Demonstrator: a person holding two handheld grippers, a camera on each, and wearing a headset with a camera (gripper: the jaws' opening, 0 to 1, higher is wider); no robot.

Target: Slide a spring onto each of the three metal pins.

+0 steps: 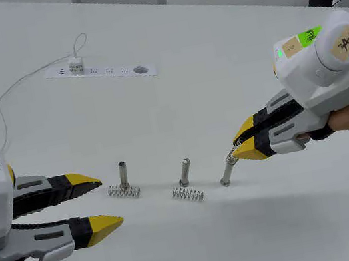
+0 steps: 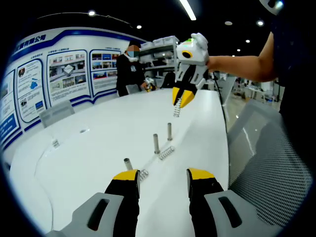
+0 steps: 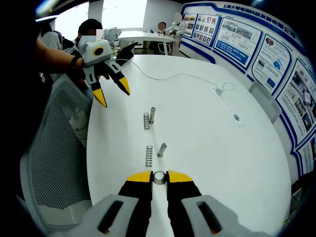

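Within the right tool (image 1: 234, 148), one spring (image 3: 159, 177)

The left hand-held gripper (image 1: 110, 200) and the right hand-held gripper (image 1: 234, 149) are built alike. Each has a white casing on top with a small green light and a tan label marked by hand, grey lever-shaped parts beneath, and two black jaws ending in pointed yellow tips. The person wears a dark short sleeve (image 2: 285, 44) and a black wristband (image 3: 74, 62).
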